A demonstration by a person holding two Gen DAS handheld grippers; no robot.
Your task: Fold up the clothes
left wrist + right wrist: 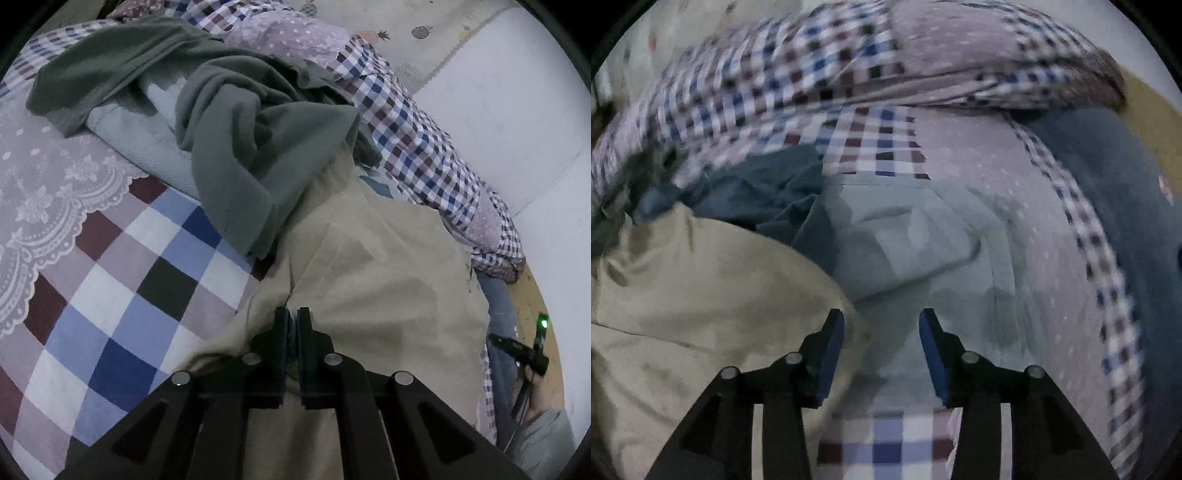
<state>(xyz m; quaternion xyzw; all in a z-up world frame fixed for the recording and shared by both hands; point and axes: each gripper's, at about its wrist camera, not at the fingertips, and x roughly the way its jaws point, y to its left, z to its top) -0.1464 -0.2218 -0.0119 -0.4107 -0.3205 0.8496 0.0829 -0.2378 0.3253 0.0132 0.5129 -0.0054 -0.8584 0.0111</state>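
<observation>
Visibly, left claw (294, 314) pinches beige garment (388, 266); right claw (881, 317) gapes.

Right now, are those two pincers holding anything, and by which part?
The left gripper is shut on the beige garment, pinching a fold near its stitched seam. The right gripper is open and holds nothing.

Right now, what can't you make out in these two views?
- Left wrist view: the left gripper is shut on the beige garment; the pinched edge is hidden between the pads.
- Left wrist view: the light blue garment is mostly covered by the grey-green garment.
- Right wrist view: motion blur smears the checked bedcover. The right gripper is open; whether it touches cloth is unclear.
</observation>
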